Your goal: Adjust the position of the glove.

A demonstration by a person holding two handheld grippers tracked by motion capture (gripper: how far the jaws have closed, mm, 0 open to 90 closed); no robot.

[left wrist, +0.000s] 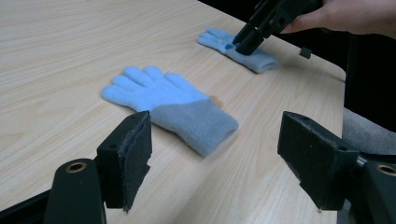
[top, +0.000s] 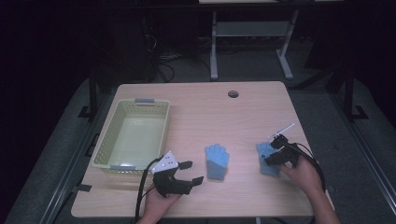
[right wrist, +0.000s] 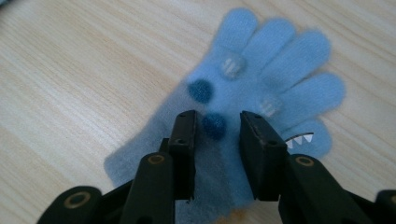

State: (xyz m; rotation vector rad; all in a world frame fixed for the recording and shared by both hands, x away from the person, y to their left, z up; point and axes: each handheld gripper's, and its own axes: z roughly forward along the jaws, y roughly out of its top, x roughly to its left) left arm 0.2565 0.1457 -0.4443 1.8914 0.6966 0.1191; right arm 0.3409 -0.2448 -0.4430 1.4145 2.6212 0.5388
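On the wooden worktop [top: 243, 112], the right hand-held gripper [top: 275, 151] is lowered onto a blue glove [right wrist: 261, 93] near the right edge, its jaws partly parted astride the palm by a dark blue dot and not clenched on the fabric. The left hand-held gripper [top: 189, 171] hovers by the front edge with jaws spread wide, grasping nothing. A second blue glove [top: 217, 161] with a grey cuff lies flat between the two, and a pale green basket [top: 105, 140] stands at the left edge.

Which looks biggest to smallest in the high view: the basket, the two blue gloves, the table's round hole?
1. Basket, clearly largest.
2. The two blue gloves, middle glove and right glove: alike; the right gripper covers part of the right one.
3. Round hole, smallest.
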